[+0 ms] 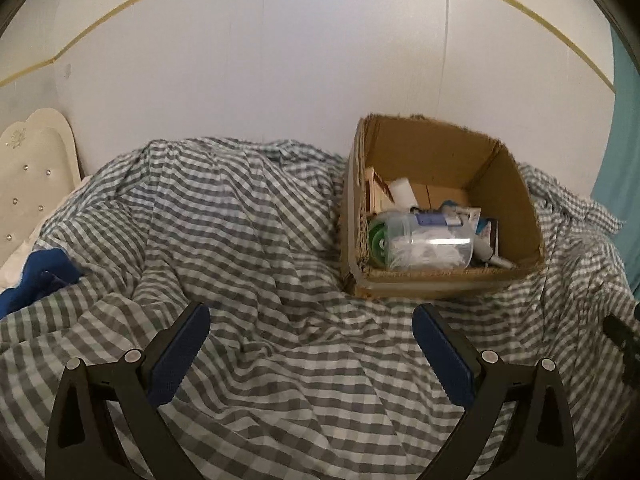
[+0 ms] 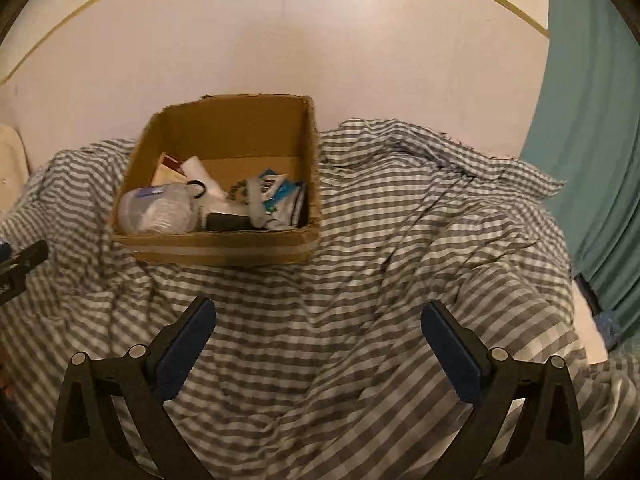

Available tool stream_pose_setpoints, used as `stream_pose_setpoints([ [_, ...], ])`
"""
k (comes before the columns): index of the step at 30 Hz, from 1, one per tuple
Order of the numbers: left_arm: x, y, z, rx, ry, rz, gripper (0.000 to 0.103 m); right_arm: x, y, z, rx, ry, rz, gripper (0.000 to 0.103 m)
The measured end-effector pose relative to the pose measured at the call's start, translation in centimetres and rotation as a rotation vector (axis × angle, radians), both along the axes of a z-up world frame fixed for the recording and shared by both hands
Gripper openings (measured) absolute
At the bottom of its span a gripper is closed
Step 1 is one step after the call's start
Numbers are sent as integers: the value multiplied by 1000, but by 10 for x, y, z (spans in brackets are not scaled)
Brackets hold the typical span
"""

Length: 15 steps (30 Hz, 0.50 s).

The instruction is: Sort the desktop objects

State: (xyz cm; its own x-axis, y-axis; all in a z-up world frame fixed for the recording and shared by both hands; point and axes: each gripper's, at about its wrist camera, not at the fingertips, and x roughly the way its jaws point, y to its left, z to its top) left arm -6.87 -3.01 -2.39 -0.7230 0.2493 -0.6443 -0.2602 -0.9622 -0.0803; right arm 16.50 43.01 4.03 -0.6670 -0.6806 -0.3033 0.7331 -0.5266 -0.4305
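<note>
The cardboard box (image 1: 516,204) sits on my checked bedspread (image 1: 240,240) against the white wall (image 1: 280,60), at two o'clock from my left tongs (image 1: 311,354) and eleven o'clock from my right tongs (image 2: 319,354). Inside it lie a clear plastic jar (image 1: 424,240) and small packets (image 2: 280,196). Both tongs stand wide apart, empty.

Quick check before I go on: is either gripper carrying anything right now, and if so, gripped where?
Nothing is held. The left gripper and right gripper both have their jaws wide open over the checked cloth, empty between. The items lie in the cardboard box.
</note>
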Motion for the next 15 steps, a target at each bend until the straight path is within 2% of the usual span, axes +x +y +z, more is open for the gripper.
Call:
stream_pose_setpoints([
  [2,0,-1,0,11,-2,-3,103,-6,4,1,-24,-2,-16,103],
  [6,8,6,4,28,27,-52,103,-21,6,3,-35,-66,-50,103],
  [10,12,15,1,-3,44,-90,103,-22,5,1,-21,-59,-58,103],
  [15,11,16,1,-2,39,-100,103,-19,0,-5,8,-37,-55,103],
])
